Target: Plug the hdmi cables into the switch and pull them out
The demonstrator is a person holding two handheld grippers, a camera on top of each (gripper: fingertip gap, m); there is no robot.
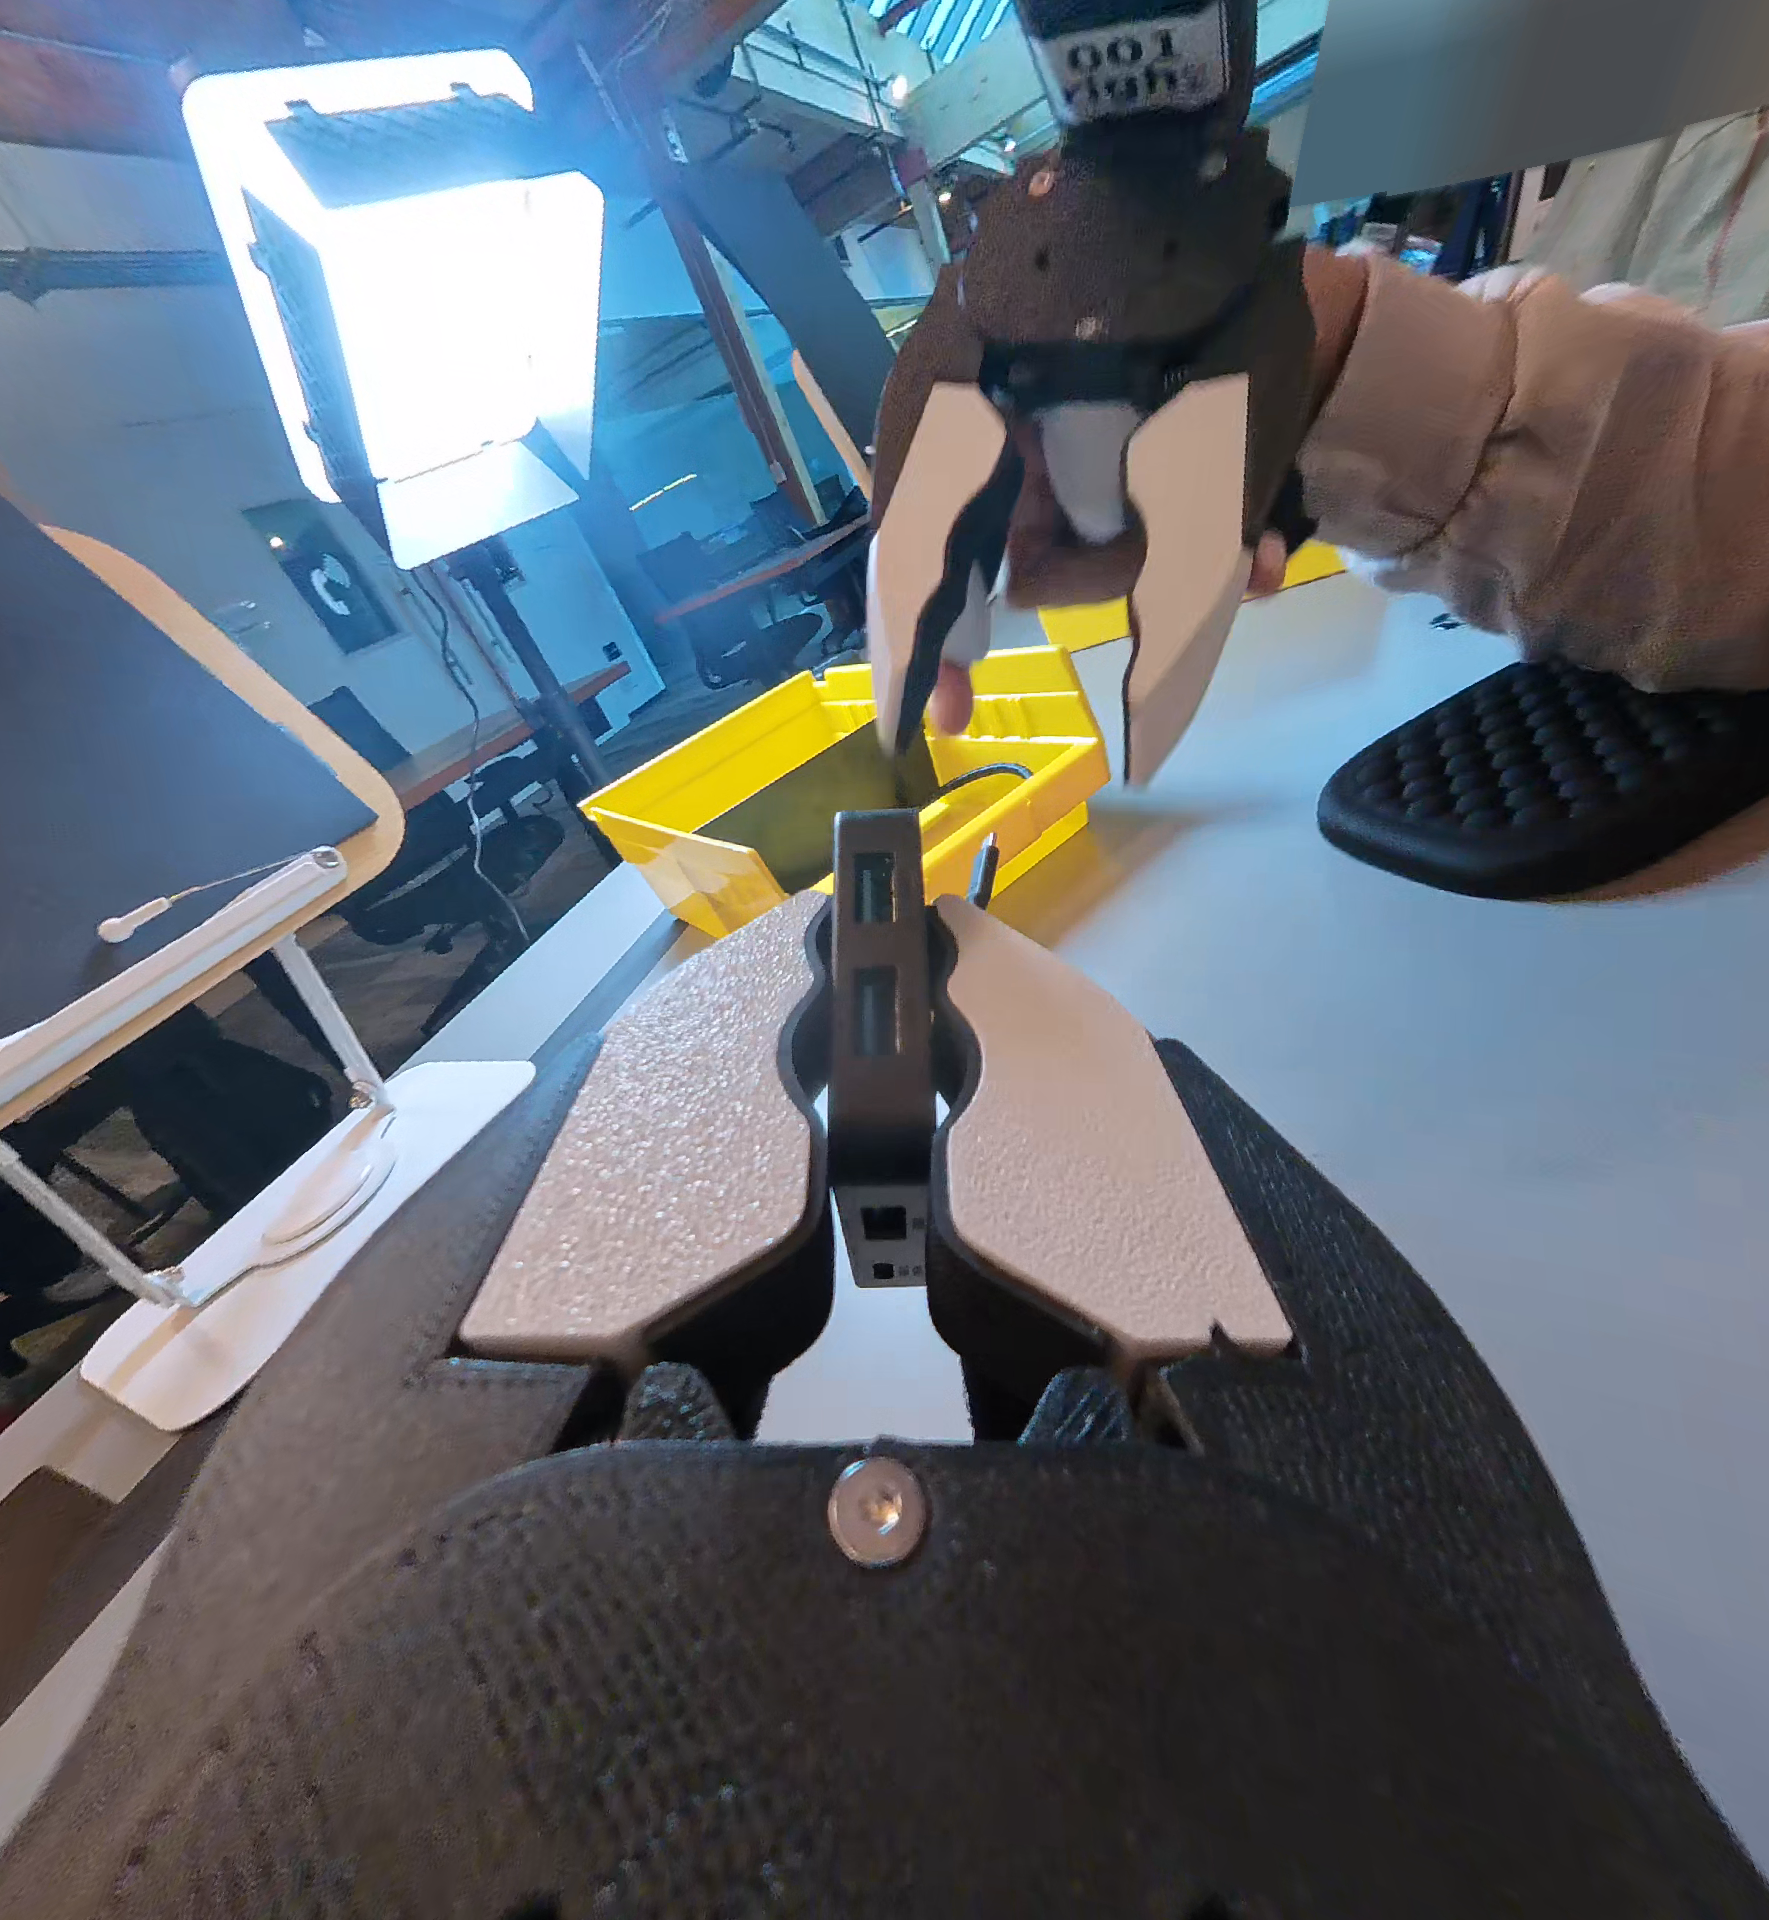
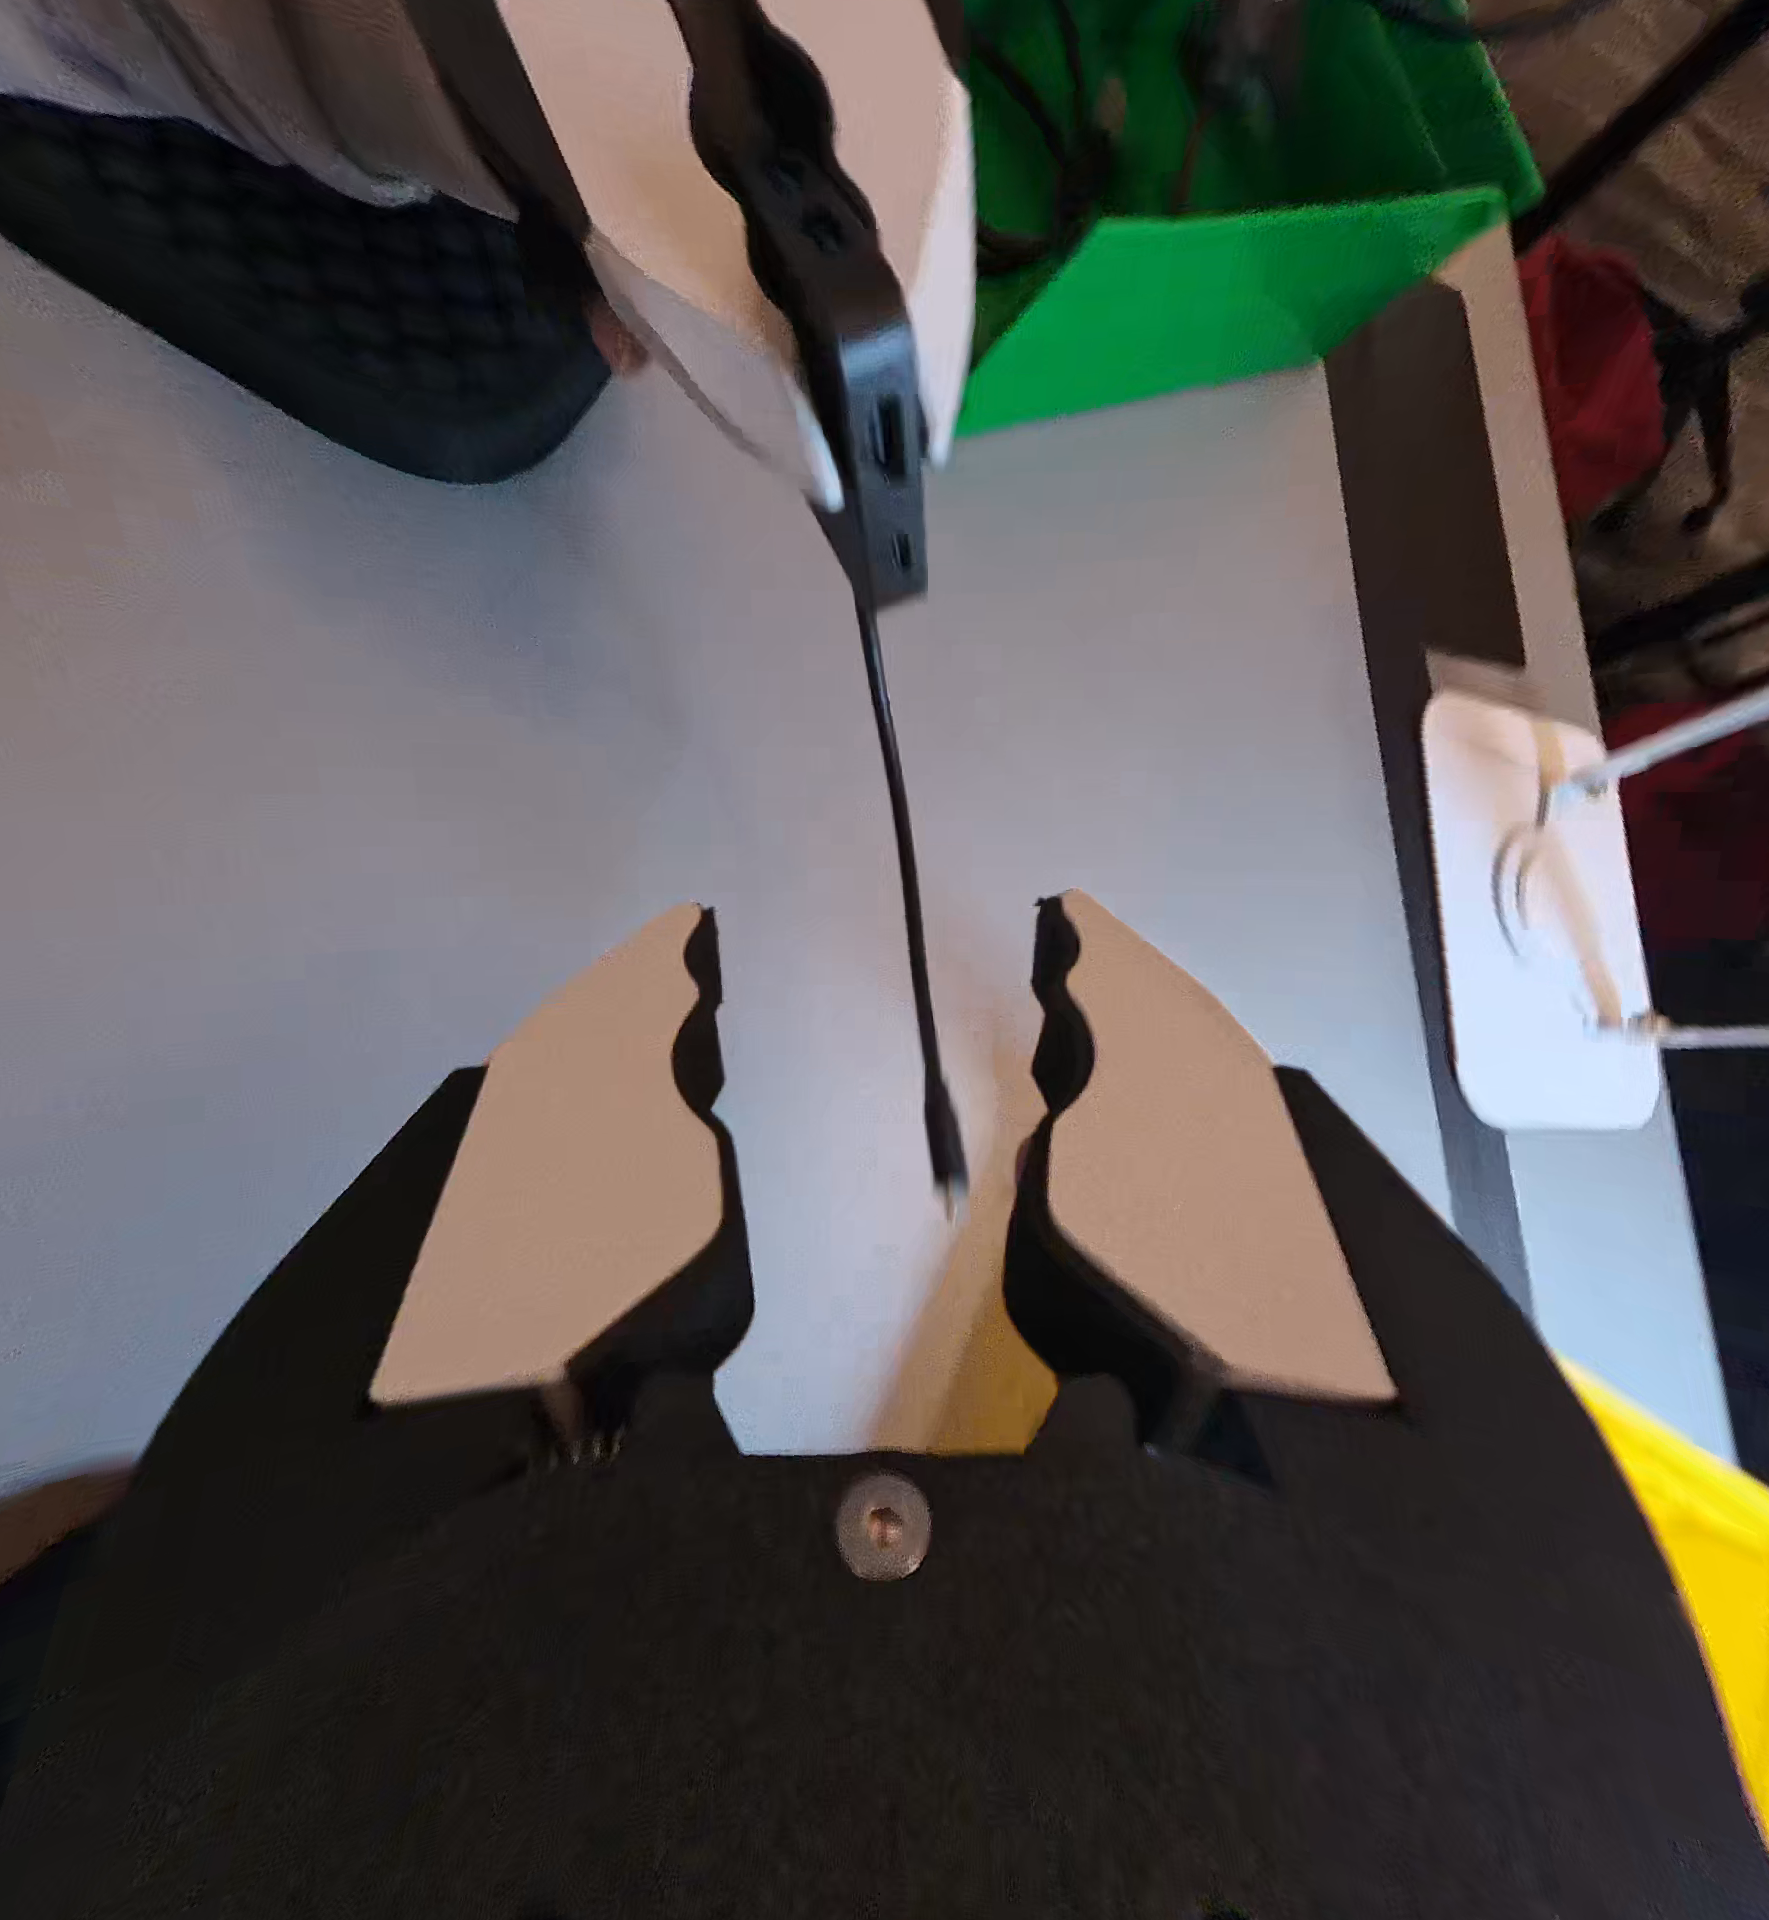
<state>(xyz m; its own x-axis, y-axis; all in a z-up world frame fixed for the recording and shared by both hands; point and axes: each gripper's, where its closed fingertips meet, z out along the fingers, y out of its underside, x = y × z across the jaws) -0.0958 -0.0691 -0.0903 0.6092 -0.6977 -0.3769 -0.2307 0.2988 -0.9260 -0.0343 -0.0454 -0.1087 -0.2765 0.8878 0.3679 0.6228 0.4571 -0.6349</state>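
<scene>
My left gripper [image 1: 878, 920] is shut on the switch [image 1: 875, 1049], a slim dark grey box held on edge above the table, with ports facing up. A short black cable [image 2: 901, 831] runs from the switch's far end and ends in a small plug [image 2: 947, 1153]. My right gripper [image 2: 875, 914] is open and empty, and the plug hangs between its fingers without touching them. In the right wrist view the left gripper [image 2: 880, 468] holds the switch [image 2: 885, 416] at the top. In the left wrist view the right gripper [image 1: 1015, 758] hovers open just beyond the switch.
A yellow bin [image 1: 755, 790] stands behind the switch and shows at the lower right of the right wrist view [image 2: 1742, 1610]. A green bin [image 2: 1223, 291] sits at the table's far edge. A black wrist rest [image 1: 1586, 779] and a white lamp base [image 2: 1534, 914] lie on the grey table [image 1: 1431, 1143].
</scene>
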